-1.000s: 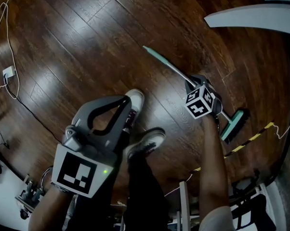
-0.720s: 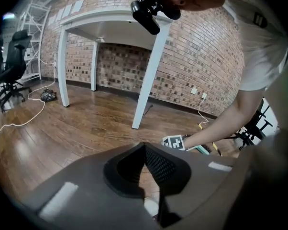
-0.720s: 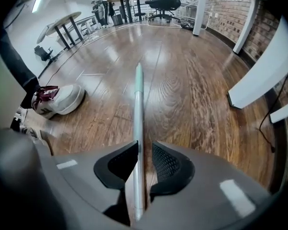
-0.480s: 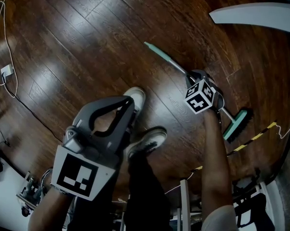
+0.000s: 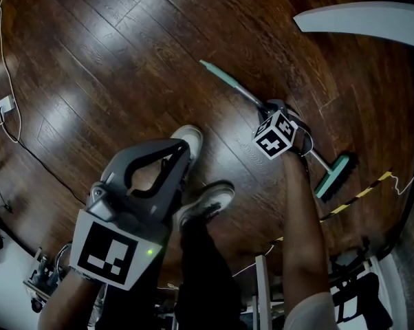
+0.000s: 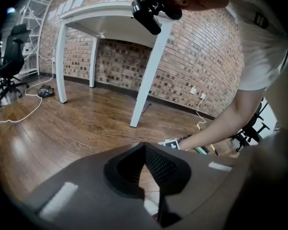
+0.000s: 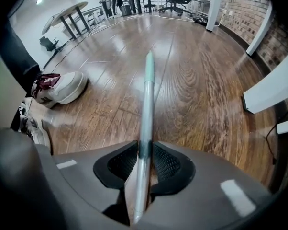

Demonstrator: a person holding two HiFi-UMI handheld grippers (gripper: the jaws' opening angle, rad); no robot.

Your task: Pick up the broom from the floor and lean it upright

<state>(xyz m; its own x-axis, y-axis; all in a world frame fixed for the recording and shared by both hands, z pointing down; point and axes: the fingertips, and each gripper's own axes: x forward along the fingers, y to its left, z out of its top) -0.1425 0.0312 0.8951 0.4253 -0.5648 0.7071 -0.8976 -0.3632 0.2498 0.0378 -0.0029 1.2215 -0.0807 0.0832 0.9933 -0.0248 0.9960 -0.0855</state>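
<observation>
At the far left, a white plug [image 5: 4, 104] lies on the dark wooden floor [image 5: 124, 60], with a thin cable trailing from it.

The left gripper [image 5: 183, 148] hangs low at the lower left of the head view, angled down and forward. In its own view the two jaw tips meet with nothing between them, and only floor shows through the loop behind the tips.

Just right of it are the person's two pale shoes. One [image 5: 190, 137] is beside the gripper's tips and the other [image 5: 208, 199] is nearer the body.

Further right, the broom [image 5: 238, 88] lies flat on the floor, running diagonally. Its teal grip end [image 5: 212, 70] points up and left, and its teal brush head [image 5: 333, 176] lies down and right.

The right gripper [image 7: 144, 152] points straight down over the metal part of the handle, roughly at mid-length. Its jaws have just been opening and now stand partway apart. The handle runs between them and fills the gap, with a pad against each side. The broom is not yet lifted.

Right of the brush head, a yellow-and-black striped cord [image 5: 362, 194] crosses the floor. At the upper right, the curved edge of a white tabletop [image 5: 358, 19] reaches into view.
</observation>
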